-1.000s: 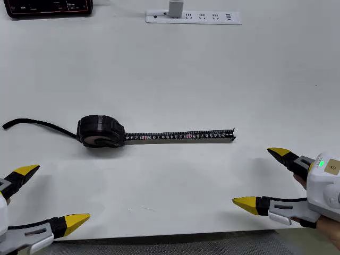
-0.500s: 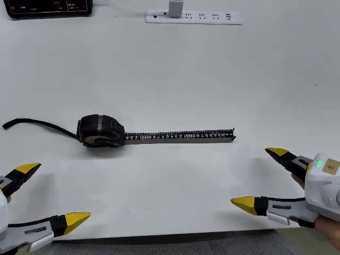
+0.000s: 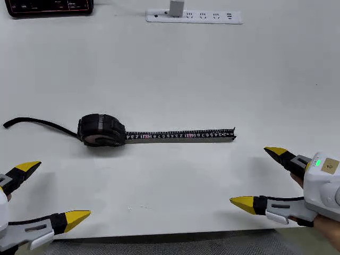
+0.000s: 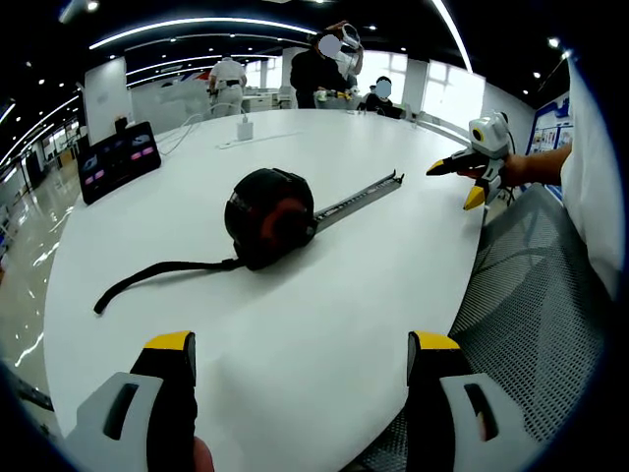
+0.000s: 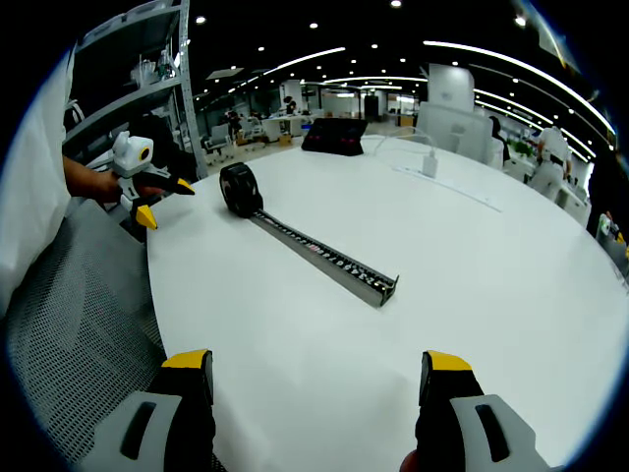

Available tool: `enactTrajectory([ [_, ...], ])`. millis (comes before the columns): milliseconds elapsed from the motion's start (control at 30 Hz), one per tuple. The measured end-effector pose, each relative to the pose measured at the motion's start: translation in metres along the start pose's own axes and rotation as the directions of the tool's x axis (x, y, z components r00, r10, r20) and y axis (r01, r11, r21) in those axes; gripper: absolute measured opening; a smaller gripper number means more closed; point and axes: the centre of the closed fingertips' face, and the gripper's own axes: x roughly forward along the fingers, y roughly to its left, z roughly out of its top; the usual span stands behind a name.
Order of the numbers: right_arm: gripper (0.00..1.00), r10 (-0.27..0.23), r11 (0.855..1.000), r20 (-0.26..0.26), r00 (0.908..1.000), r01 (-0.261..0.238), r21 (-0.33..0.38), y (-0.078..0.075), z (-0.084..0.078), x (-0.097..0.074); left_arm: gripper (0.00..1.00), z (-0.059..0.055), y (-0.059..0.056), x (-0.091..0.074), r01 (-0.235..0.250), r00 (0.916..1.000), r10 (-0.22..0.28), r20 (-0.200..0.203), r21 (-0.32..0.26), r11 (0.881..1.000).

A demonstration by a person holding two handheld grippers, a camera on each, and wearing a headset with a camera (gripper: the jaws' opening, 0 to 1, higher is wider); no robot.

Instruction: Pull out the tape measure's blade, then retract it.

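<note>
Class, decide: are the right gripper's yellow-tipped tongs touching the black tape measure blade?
Apart: the right gripper view shows white table between right gripper and black tape blade.

A white table (image 3: 223,74) spans the head view, with a white power strip (image 3: 194,16) at top centre and a dark panel (image 3: 48,6) at upper left; grey mesh (image 3: 159,247) edges the bottom. In the right gripper view, strip lights (image 5: 305,58) cross a dark ceiling and a metal shelf (image 5: 133,59) stands upper left. In the left gripper view, bright windows (image 4: 447,93) show upper right, with people (image 4: 319,69) beyond the table.
</note>
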Motion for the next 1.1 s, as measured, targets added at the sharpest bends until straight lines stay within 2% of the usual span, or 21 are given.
enactTrajectory([
  [67, 0.85, -0.001, 1.000, 0.002, 1.0000, 0.001, 0.002, 0.000, 0.000, 0.000, 0.86, 0.001, -0.001, 0.000, -0.002, 1.0000, 0.002, 0.009, -0.019, 1.000],
  [200, 0.84, 0.002, 1.000, -0.002, 1.0000, -0.002, -0.002, 0.000, -0.001, 0.000, 0.86, 0.000, -0.004, 0.002, -0.002, 1.0000, 0.003, 0.004, -0.015, 1.000],
  [533, 0.83, 0.007, 1.000, 0.003, 1.0000, -0.007, -0.011, -0.001, 0.004, 0.001, 0.85, 0.015, -0.009, 0.017, -0.023, 0.9996, 0.023, 0.016, -0.030, 0.999],
  [1100, 0.83, 0.019, 1.000, 0.000, 0.9998, -0.019, -0.017, -0.001, 0.004, 0.004, 0.86, 0.047, 0.003, 0.047, -0.068, 0.9970, 0.072, 0.029, -0.109, 0.992],
])
